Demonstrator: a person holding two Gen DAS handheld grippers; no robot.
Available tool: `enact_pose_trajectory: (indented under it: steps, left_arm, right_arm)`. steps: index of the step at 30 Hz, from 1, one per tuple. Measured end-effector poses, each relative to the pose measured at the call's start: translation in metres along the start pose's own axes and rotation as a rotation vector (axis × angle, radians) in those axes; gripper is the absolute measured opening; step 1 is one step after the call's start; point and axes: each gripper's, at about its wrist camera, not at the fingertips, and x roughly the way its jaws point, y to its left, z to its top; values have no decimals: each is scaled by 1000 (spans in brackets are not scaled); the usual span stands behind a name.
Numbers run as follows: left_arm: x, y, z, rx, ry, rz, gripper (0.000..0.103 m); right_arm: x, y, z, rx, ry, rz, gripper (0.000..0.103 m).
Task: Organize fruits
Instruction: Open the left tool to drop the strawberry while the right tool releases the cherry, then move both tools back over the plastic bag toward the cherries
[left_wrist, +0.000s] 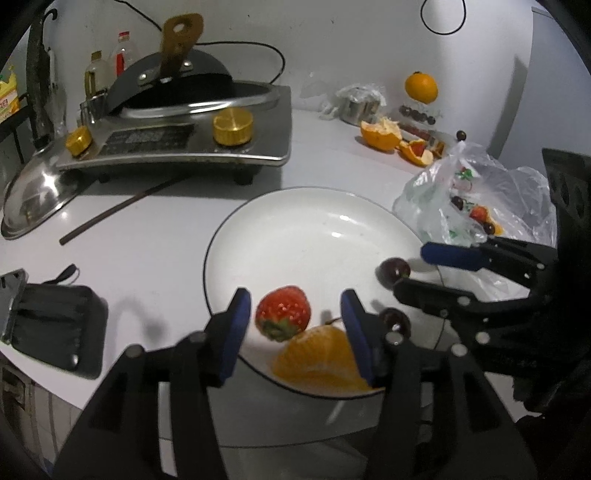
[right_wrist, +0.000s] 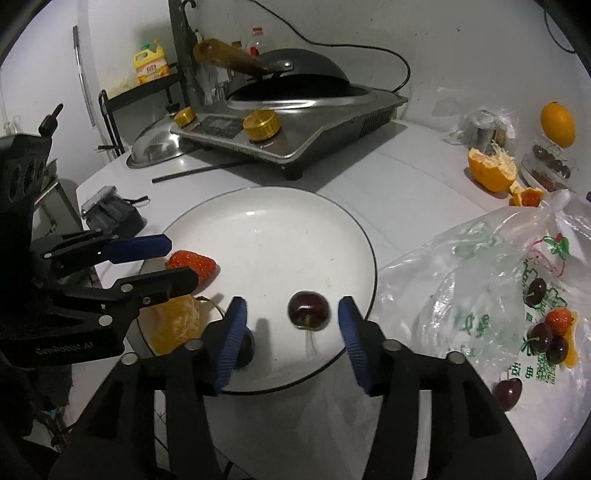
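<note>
Fruit is split between the white plate (right_wrist: 332, 206) and the plastic bag (right_wrist: 480, 266) lying on the worktop (left_wrist: 147, 240) just right of it. On the plate: a strawberry (left_wrist: 282, 312), a peeled orange piece (left_wrist: 317, 360), a cherry (right_wrist: 308, 309) and a second cherry (left_wrist: 396, 322) near the front rim. More cherries and another strawberry are seen in the bag (left_wrist: 476, 206)

Left gripper (left_wrist: 295, 317) is spread wide, nothing held, strawberry sitting loose between the fingers (left_wrist: 240, 314). Right gripper (right_wrist: 290, 321) is likewise spread and empty, cherry framed between its fingers (right_wrist: 347, 321), not touched

Handling, as judged:
- cherry is light, round, glossy skin, likely to roll or squirt out on glazed plate; best taken across the widest part, centred in the pads, stem left alone
- strawberry is soft, bruises easily; gentle squeeze across the broad shoulder near the green cap, not the tip
- orange piece is soft, wet, likely to tear; light squeeze across the thick middle
- bag film is thin and slack, easily snagged when fruit is picked out
</note>
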Motion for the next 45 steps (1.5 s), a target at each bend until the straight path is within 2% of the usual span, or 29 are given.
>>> enact_pose_trajectory:
  steps: [2, 3, 5, 34, 45]
  left_arm:
    - [-6, -2, 0, -3, -10, 2, 57]
    - [-9, -2, 0, -4, -17, 1, 65]
    - [-15, -4, 1, -10, -33, -2, 73]
    - [-78, -69, -15, 1, -131, 10, 74]
    - [-78, -114, -17, 29, -140, 27, 74]
  right_arm:
    - [-7, 0, 0, 4, -14, -8, 56]
    - [-10, 0, 0, 5, -18, -11, 57]
    - [-17, 0, -1, 6, -34, -16, 59]
    - [-109, -1, -31, -13, -151, -53, 59]
    - [-139, -36, -53, 21, -186, -62, 59]
